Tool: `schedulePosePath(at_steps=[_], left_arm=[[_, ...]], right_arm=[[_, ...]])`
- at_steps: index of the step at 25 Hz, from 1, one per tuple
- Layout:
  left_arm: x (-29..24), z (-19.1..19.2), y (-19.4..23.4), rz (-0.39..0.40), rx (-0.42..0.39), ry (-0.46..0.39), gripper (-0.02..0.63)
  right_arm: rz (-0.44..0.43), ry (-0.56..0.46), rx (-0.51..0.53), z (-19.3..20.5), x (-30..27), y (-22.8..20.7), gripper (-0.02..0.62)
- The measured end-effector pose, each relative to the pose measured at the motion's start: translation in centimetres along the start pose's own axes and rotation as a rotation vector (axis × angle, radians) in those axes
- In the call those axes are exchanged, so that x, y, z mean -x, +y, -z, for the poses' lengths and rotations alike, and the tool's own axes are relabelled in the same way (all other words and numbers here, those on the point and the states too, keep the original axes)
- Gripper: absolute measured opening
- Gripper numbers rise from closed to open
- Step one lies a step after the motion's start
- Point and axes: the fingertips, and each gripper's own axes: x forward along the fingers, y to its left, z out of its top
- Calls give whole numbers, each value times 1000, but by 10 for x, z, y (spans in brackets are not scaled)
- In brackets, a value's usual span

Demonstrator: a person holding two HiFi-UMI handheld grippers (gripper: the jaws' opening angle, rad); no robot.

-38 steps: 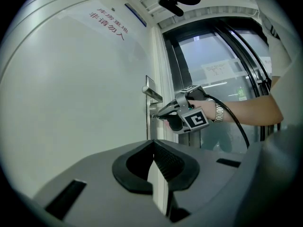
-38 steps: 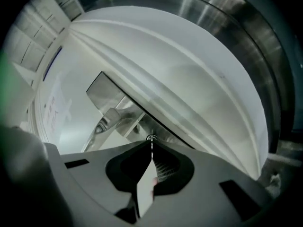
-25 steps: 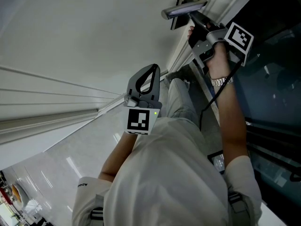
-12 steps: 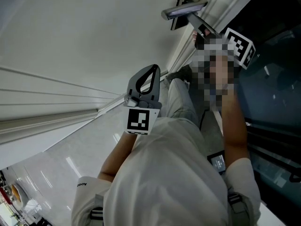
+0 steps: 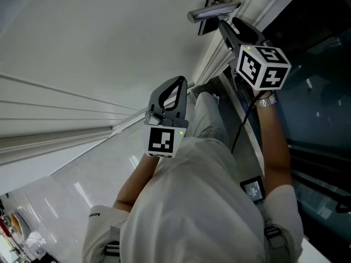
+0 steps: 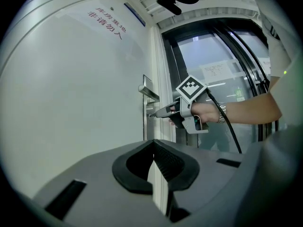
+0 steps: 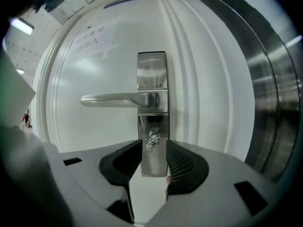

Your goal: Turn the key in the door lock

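A small metal key (image 7: 153,138) sits in the keyhole of the steel lock plate (image 7: 152,79), under the lever handle (image 7: 118,98). My right gripper (image 7: 154,145) is at the lock. Its jaws have just been opening and now stand apart on either side of the key, with the pads off it. From above, the right gripper (image 5: 224,23) points at the plate just below the handle (image 5: 214,10). My left gripper (image 5: 178,80) hangs back from the door at waist height, shut and with nothing in it. In the left gripper view its jaws (image 6: 154,143) meet at the tips.
The white door (image 5: 82,37) fills the left side and carries red lettering (image 6: 106,20). Right of the frame is a dark glass panel (image 5: 318,64). A black cable (image 5: 244,119) hangs from the right gripper along the person's forearm.
The right gripper has rolled at the lock, so its marker cube now faces the head camera, and its jaws have parted. The left gripper has not moved.
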Motion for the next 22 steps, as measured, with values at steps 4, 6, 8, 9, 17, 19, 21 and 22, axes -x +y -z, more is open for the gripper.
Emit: schedulePosePath(at_steps=[4,6,8,9,17,19,21,22], left_arm=[[2,1,1,-10,5,6,8],[3,1,2,-12,5,4,8],[3,0,2,-14,2,3,8],[4,0,3,-14,-2,2,8],[3,-1,4,-17,2,-4,8],[4,0,4,-17,6,0,8],[4,0,5,-17,1,0,8],[5,0,5,-17,1,0,8]], right_arm=[[65,25,234,2,-1,4,132],[111,27,362,0,-1,5,132],[149,34,497,-3,-1,6,132],[167,40,569,-4,-1,7,133],[250,89,1061,1,-9,14,132],[256,99,1116,2,-11,13,132],[266,102,1186,2,-12,13,132],[271,102,1222,2,-13,13,132]])
